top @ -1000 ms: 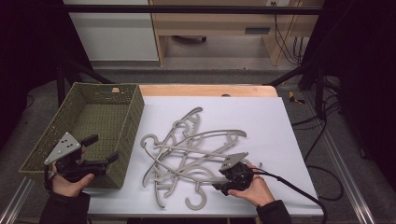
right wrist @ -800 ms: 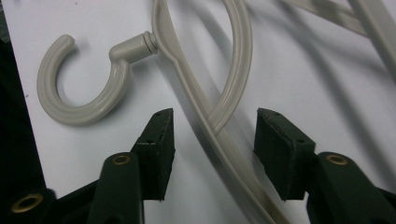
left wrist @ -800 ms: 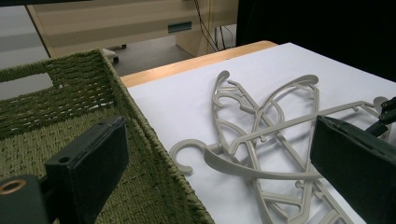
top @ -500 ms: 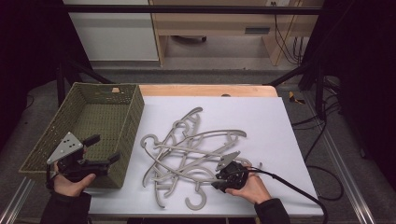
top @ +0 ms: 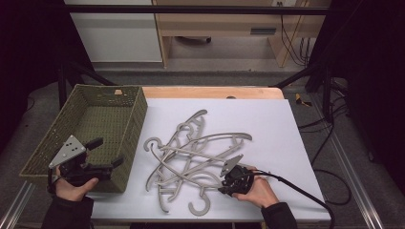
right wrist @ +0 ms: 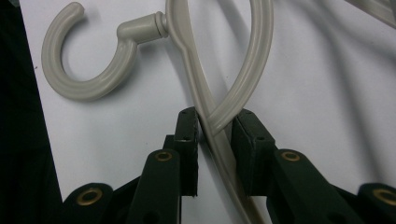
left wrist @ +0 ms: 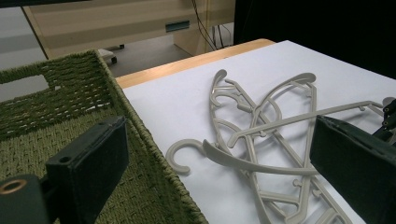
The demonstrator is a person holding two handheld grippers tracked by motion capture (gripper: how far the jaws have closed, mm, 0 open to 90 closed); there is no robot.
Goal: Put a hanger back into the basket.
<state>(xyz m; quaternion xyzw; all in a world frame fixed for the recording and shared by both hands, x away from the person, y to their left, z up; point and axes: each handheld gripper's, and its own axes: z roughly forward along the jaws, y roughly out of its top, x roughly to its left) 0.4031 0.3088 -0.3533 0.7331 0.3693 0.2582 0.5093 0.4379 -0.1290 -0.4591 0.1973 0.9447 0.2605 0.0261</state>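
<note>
High view: the right gripper (top: 228,183) meets the pile of grey plastic hangers (top: 196,152) on the white sheet (top: 267,124); the left gripper (top: 102,152) hovers over the green woven basket (top: 136,119).

Left gripper view: jaws spread wide, the hangers showing between them, farther off.

Right gripper view: jaws have just been closing, pinching the nearest hanger's arm (right wrist: 224,116) just below its hook (right wrist: 88,60).

Grey plastic hangers in a tangled heap on the white table

The hangers (top: 196,152) lie flat and crossed over each other, just beside the green basket. The nearest hanger (right wrist: 205,88) has its round hook turned to the table's near edge.
</note>
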